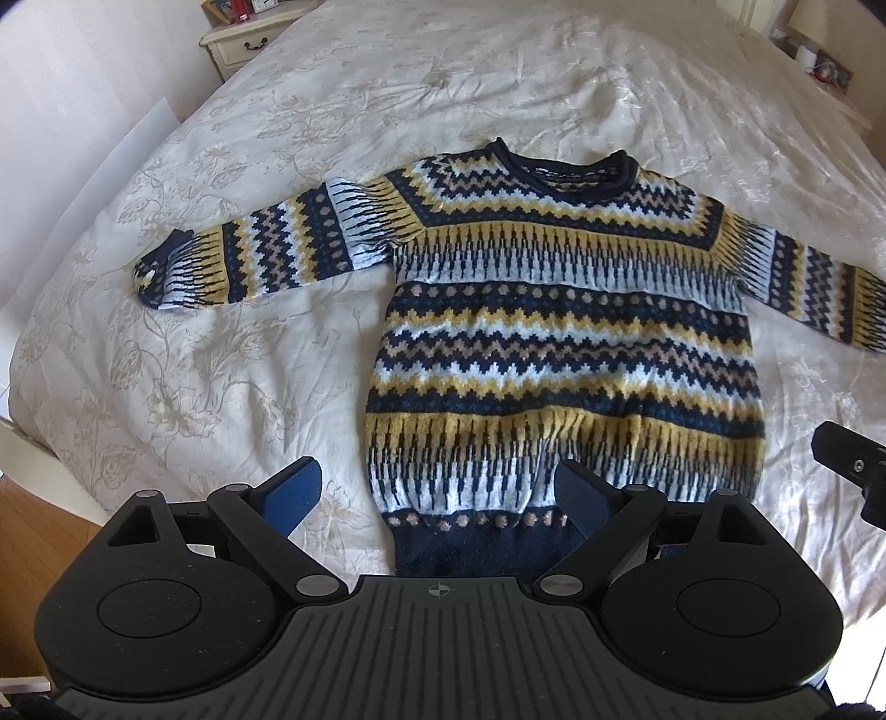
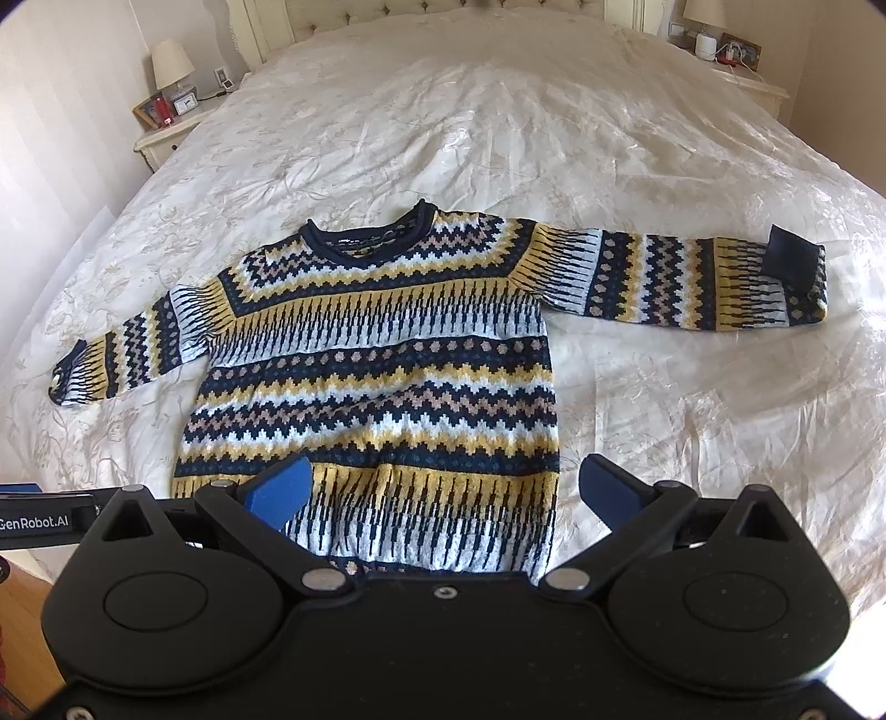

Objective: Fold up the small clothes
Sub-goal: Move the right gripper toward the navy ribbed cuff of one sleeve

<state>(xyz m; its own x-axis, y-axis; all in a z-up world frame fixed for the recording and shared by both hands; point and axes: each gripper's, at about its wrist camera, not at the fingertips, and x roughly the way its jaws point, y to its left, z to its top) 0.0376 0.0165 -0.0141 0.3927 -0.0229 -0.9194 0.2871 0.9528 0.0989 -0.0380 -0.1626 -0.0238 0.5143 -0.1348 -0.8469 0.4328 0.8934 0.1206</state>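
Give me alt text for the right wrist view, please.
A navy, yellow and white patterned sweater lies flat, face up, on a cream bedspread, both sleeves spread out sideways and its neck pointing away. The right gripper, fingers wide apart and empty, hovers at the hem's right corner. Nightstands flank the bed.

sweater [image 1: 559,332] flat on bed [image 1: 232,343] | sleeves out sideways | nightstand [image 2: 166,135] behind-left

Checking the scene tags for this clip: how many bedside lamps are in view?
2. One lamp stands on the nightstand at the bed's far left corner; the other lamp is at the far right corner, its shade cut by the frame edge. Others may lie outside the view.
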